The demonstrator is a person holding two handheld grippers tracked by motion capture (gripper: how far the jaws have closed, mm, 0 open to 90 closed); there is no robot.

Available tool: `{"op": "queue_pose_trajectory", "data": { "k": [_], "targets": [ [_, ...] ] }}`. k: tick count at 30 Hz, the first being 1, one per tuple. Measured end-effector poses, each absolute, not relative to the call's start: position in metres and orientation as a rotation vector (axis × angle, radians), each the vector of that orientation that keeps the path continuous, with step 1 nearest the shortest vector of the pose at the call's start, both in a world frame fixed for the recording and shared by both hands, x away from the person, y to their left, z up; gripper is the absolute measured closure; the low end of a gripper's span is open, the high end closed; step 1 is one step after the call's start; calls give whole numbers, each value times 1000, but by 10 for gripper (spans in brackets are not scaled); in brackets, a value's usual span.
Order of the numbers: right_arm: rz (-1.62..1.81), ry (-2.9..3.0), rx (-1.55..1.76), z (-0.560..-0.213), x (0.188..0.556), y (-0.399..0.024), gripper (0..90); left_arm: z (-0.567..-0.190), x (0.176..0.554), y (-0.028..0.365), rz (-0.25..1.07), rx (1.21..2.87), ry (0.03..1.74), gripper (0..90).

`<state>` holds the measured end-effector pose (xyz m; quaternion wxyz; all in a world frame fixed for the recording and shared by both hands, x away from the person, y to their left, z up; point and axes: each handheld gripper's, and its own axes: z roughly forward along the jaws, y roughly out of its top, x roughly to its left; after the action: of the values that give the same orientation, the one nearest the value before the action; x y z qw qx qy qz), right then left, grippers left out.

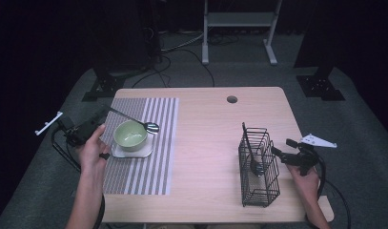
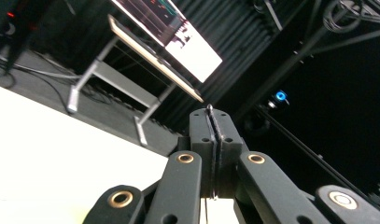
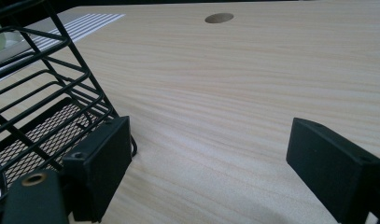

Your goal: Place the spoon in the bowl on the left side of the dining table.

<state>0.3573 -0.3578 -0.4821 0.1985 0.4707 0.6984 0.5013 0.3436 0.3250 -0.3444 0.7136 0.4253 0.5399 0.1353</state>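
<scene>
My left gripper (image 1: 102,114) is at the table's left edge, shut on the handle end of a metal spoon (image 1: 134,120). The spoon reaches right, and its bowl end hangs over the right rim of a green bowl (image 1: 129,135). In the left gripper view the jaws (image 2: 210,116) are pressed together on a thin metal edge. The green bowl sits on a small square plate (image 1: 145,152) on a striped placemat (image 1: 148,176). My right gripper (image 1: 283,147) is open beside the right side of a black wire basket (image 1: 265,193). Its left pad (image 3: 106,163) is close to the basket (image 3: 43,88), with nothing between the jaws.
A dark utensil (image 1: 252,157) stands inside the wire basket. A round cable hole (image 1: 232,99) lies near the table's far edge (image 3: 219,17). Beyond the table stand a white frame (image 1: 239,28) and black stands on grey floor.
</scene>
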Motion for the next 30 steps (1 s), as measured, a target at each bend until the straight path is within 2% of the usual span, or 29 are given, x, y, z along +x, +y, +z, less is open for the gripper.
{"op": "queue_pose_trajectory", "data": {
  "k": [14, 30],
  "targets": [
    [1402, 1950, 1317, -482, 357, -358, 130, -355, 346, 359, 420, 918, 1283, 897],
    [1405, 1948, 1320, -482, 357, -358, 130, -375, 349, 379, 454, 879, 1368, 898]
  ]
}}
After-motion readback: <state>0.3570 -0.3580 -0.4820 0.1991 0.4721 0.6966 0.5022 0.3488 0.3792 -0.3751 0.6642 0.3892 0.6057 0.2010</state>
